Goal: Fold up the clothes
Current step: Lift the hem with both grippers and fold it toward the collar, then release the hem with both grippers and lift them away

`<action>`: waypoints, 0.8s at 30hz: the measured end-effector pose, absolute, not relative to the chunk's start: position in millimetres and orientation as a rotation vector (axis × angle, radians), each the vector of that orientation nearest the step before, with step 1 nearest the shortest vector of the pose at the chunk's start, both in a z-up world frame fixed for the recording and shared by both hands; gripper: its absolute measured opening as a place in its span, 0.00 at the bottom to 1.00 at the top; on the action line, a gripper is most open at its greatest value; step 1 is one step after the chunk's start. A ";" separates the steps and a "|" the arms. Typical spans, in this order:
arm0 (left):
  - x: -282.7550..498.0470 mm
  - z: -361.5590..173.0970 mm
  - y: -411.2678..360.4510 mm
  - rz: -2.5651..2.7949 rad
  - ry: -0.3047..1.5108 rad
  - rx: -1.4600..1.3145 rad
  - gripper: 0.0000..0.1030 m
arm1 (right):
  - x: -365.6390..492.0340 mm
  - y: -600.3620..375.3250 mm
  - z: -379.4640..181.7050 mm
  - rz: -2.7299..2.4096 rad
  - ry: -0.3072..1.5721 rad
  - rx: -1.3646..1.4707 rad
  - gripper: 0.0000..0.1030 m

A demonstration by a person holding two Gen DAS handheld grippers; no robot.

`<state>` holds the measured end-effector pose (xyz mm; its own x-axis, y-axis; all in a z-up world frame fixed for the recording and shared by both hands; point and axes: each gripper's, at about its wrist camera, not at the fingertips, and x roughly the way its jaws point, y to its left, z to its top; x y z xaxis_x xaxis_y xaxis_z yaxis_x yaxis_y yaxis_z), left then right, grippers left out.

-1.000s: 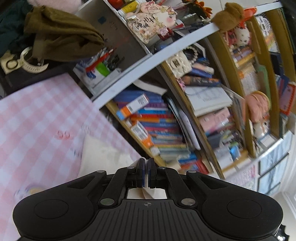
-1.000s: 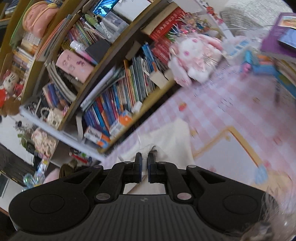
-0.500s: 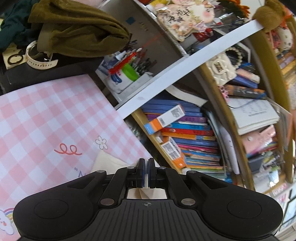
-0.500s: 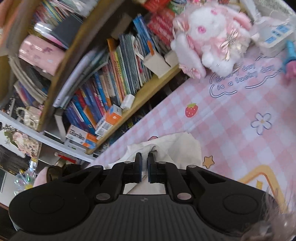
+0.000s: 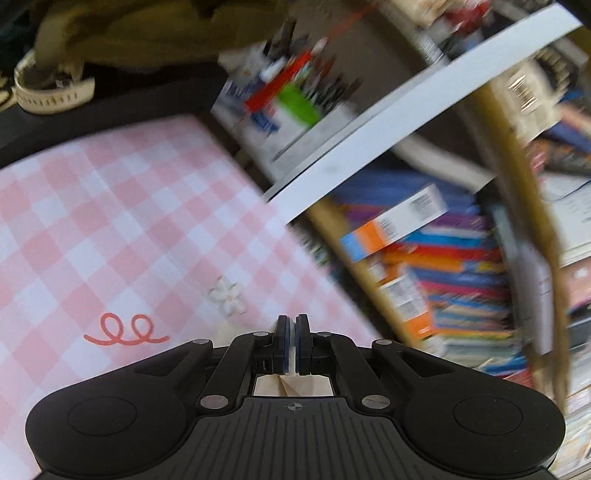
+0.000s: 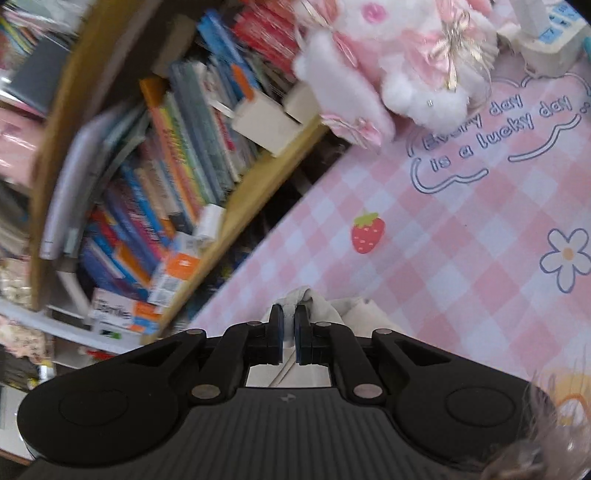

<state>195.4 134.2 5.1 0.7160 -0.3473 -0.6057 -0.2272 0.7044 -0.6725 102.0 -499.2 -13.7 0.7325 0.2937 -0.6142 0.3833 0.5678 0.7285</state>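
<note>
A cream-white garment is pinched in both grippers. In the left wrist view my left gripper [image 5: 292,320] is shut on its edge, and only a scrap of the cream cloth [image 5: 226,331] shows beside and under the jaws. In the right wrist view my right gripper [image 6: 288,311] is shut on a bunched fold of the cream cloth [image 6: 354,314], which spreads a little to the right of the fingers. Both grippers hang low over the pink checked table mat [image 6: 461,236], also seen in the left wrist view [image 5: 110,229]. Most of the garment is hidden under the grippers.
A bookshelf [image 5: 443,258] packed with books stands along the mat's far edge; it also shows in the right wrist view [image 6: 155,177]. A white and pink plush toy [image 6: 399,55] sits at the mat's far right. An olive cloth pile [image 5: 147,29] and a white watch [image 5: 55,92] lie at far left.
Both grippers have moved down and forward toward the mat's far edge, still shut on the cloth. Less of the cream garment shows ahead of each gripper than before.
</note>
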 end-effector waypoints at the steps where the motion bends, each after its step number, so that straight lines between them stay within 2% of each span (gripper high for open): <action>1: 199.8 1.1 130.8 -0.065 0.824 -0.756 0.02 | 106.9 -498.4 -19.1 -0.083 0.797 0.981 0.05; 3: 208.2 -5.6 123.2 -0.041 0.887 -0.633 0.06 | 116.6 -496.4 -29.9 -0.130 0.837 0.924 0.07; 4: 209.0 -4.4 117.8 -0.031 0.908 -0.547 0.11 | 121.0 -493.7 -32.4 -0.158 0.860 0.855 0.13; 5: 208.8 -1.9 111.9 -0.023 0.924 -0.456 0.24 | 122.9 -490.9 -31.5 -0.179 0.873 0.786 0.29; 7: 204.2 5.6 100.5 0.006 0.932 -0.283 0.43 | 122.2 -485.6 -24.6 -0.217 0.878 0.648 0.51; 8: 197.1 11.3 95.1 0.031 0.907 -0.215 0.51 | 118.7 -481.5 -17.4 -0.234 0.864 0.569 0.52; 10: 178.5 20.8 80.2 0.034 0.841 -0.144 0.56 | 109.3 -469.2 -2.0 -0.247 0.823 0.420 0.53; 11: 169.1 25.4 72.5 0.033 0.807 -0.113 0.58 | 103.4 -460.1 5.6 -0.243 0.798 0.354 0.55; 13: 156.0 26.4 49.0 -0.051 0.784 -0.089 0.59 | 93.1 -438.3 17.2 -0.219 0.754 0.231 0.70; 15: 145.8 23.1 17.0 -0.138 0.784 -0.037 0.59 | 85.8 -409.2 20.8 -0.162 0.720 0.130 0.76; 20: 127.5 10.3 -53.3 -0.297 0.809 0.075 0.61 | 84.7 -345.2 8.5 -0.036 0.742 0.029 0.76; 24: 120.6 -1.1 -76.7 -0.360 0.847 0.101 0.61 | 90.6 -309.4 -9.3 0.022 0.801 0.002 0.76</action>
<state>120.6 -76.7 -1.1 0.6060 -0.2712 -0.7478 0.3504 0.9350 -0.0550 90.6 -309.4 -9.3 0.6961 0.0206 -0.7177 -0.0187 0.9998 0.0105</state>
